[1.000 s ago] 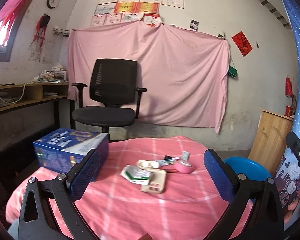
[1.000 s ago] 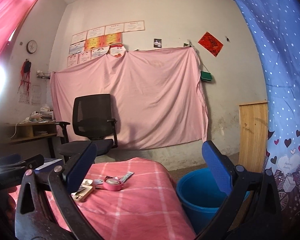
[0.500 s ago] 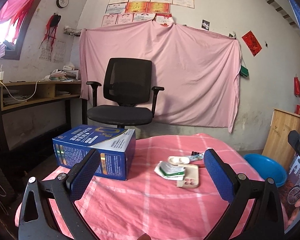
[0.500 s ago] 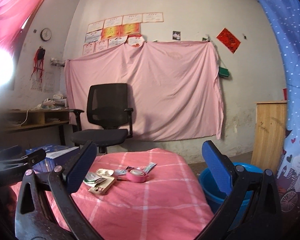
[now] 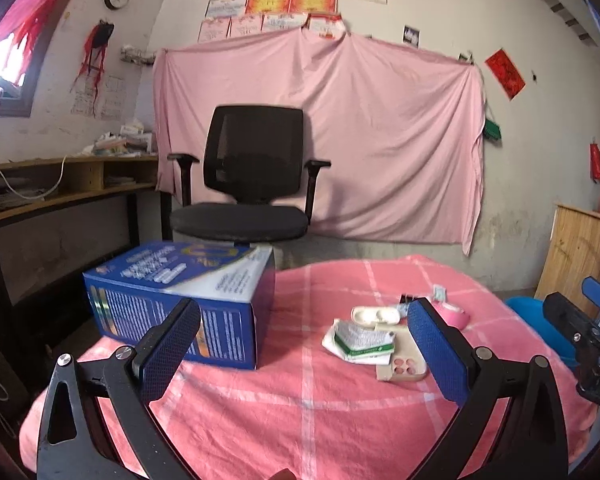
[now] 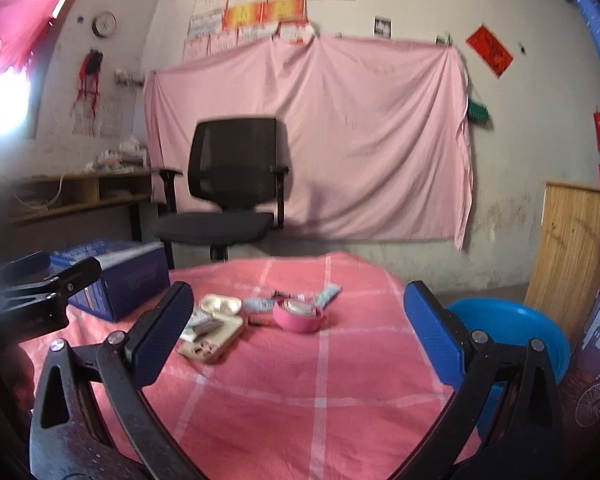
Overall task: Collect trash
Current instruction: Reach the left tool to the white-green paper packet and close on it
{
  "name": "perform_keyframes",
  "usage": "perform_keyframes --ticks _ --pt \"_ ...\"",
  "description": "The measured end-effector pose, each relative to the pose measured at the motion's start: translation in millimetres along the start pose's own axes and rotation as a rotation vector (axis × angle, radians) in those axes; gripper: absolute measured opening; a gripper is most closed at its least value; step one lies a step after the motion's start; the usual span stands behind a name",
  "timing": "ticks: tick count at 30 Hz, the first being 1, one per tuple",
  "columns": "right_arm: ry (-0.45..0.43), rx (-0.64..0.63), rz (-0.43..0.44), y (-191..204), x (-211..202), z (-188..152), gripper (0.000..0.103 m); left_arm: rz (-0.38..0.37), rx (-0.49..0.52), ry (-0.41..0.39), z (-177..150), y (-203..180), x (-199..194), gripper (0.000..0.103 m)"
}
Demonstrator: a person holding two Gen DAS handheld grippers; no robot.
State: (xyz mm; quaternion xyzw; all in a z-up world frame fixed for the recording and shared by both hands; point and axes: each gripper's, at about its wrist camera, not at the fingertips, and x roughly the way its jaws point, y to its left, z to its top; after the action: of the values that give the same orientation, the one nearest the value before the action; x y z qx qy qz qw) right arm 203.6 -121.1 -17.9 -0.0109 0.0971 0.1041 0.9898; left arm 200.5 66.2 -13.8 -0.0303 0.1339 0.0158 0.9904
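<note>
Swinging leftward over the last second, the left gripper point(image 5: 304, 344) now frames the blue cardboard box point(image 5: 184, 296) ahead-left; the crumpled green-and-white wrapper point(image 5: 360, 340) lies ahead-right. Both it and the right gripper point(image 6: 296, 334) gape wide, empty. Blue plastic basin point(image 6: 512, 332) sits right. Collection not begun.

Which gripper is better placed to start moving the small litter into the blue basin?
Probably the right gripper. It is open, the pink tape roll and wrappers lie just ahead of it, and the blue basin sits beside its right finger. The left gripper, also open, faces the blue box.
</note>
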Motion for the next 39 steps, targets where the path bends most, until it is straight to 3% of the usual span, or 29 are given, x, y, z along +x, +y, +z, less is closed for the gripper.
perform_keyframes --ticks 5,8,11,13,19,24,33,39 --pt "0.111 0.007 -0.006 -5 25 -5 0.103 -0.006 -0.012 0.121 -6 -3 28 0.101" --pt "0.146 0.002 -0.008 -8 35 -5 0.103 -0.027 -0.033 0.146 -6 -6 36 0.097" --pt "0.190 0.003 -0.008 -9 48 -5 0.099 -0.071 -0.064 0.184 -4 -7 49 0.087" --pt "0.218 0.017 0.003 -13 56 -6 0.096 -0.084 -0.068 0.211 -4 -8 56 0.072" --pt "0.289 0.036 0.011 -17 75 -7 0.091 -0.101 -0.039 0.292 -3 -21 85 0.052" --pt "0.368 0.049 0.024 -16 99 -7 0.091 -0.112 -0.076 0.400 -6 -17 108 0.052" --pt "0.488 0.120 0.040 -26 145 -11 0.091 -0.141 -0.179 0.455 0 2 127 0.051" --pt "0.535 0.143 0.063 -31 164 -14 0.091 -0.148 -0.220 0.486 -1 11 132 0.037"
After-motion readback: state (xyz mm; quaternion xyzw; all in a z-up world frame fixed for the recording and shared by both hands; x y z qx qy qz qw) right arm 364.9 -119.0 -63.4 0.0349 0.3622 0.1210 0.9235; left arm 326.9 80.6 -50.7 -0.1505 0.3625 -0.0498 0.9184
